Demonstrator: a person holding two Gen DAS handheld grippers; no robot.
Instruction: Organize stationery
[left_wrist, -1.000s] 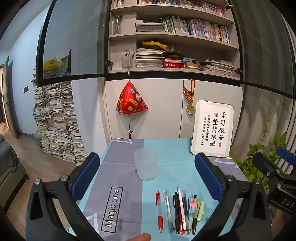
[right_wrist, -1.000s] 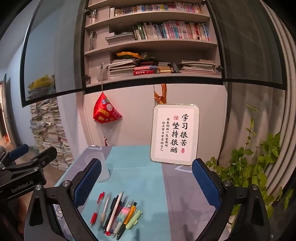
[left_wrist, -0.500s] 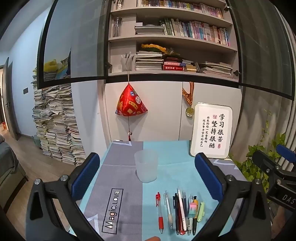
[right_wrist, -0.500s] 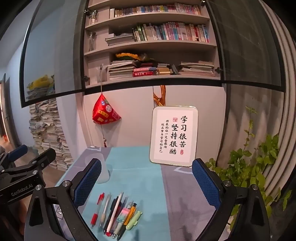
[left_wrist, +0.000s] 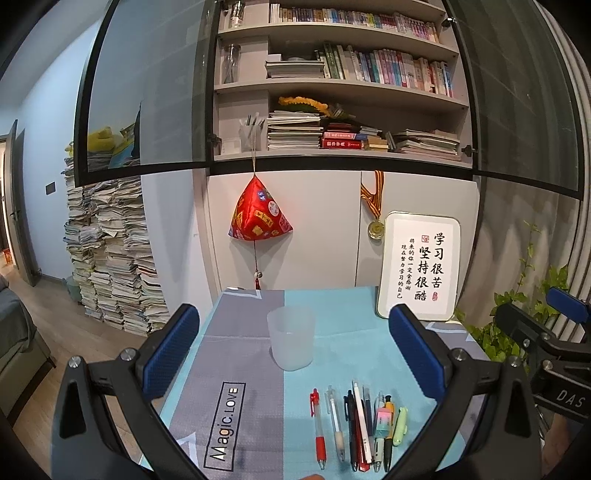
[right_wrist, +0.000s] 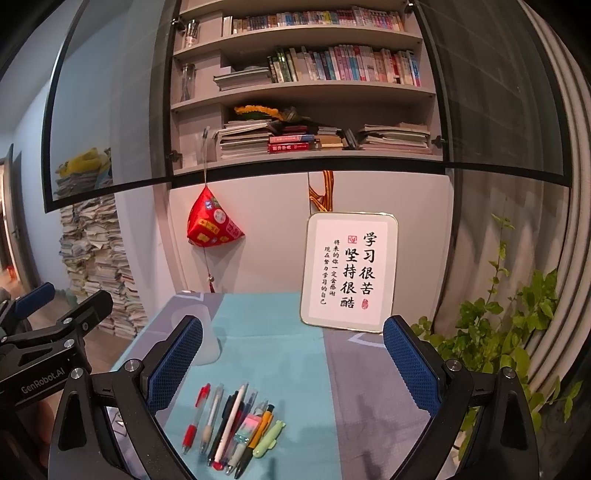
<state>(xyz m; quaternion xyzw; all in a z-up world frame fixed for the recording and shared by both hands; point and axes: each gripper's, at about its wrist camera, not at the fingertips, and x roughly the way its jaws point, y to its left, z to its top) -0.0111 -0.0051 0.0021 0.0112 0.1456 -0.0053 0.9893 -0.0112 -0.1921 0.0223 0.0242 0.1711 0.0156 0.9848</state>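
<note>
Hovering above a small table covered by a teal and grey patchwork cloth (left_wrist: 255, 354), both grippers hang clear of everything on it. The left gripper (left_wrist: 295, 347) has its two blue-padded fingers (left_wrist: 171, 347) spread wide, with nothing between them. The right gripper (right_wrist: 291, 354) is likewise wide open and holds nothing.

The stationery is a tight row of pens and markers (left_wrist: 354, 424) lying side by side on the teal part of the cloth, at the near edge. A red-gripped pen (left_wrist: 318, 432) sits at the left end of the row, a translucent white pen (left_wrist: 335, 428) just beside it, then a cluster of dark pens crossed by a long white pen (left_wrist: 361, 417). A pastel pink and green eraser block (left_wrist: 383, 421) rests on the cluster, and a pale green bullet-shaped highlighter (left_wrist: 400, 424) closes the right end.

In the left wrist view the row lies below the jaw line, toward the right finger, well short of the pads. In the right wrist view the same row (right_wrist: 232, 424) lies below and toward the left finger.

A frosted translucent plastic cup (left_wrist: 291, 338) stands upright behind the row, centred between the left gripper's fingers but apart from them; in the right wrist view it (right_wrist: 208, 343) is partly hidden behind the left finger. A white framed calligraphy board (right_wrist: 351, 269) leans at the table's far right corner.
</note>
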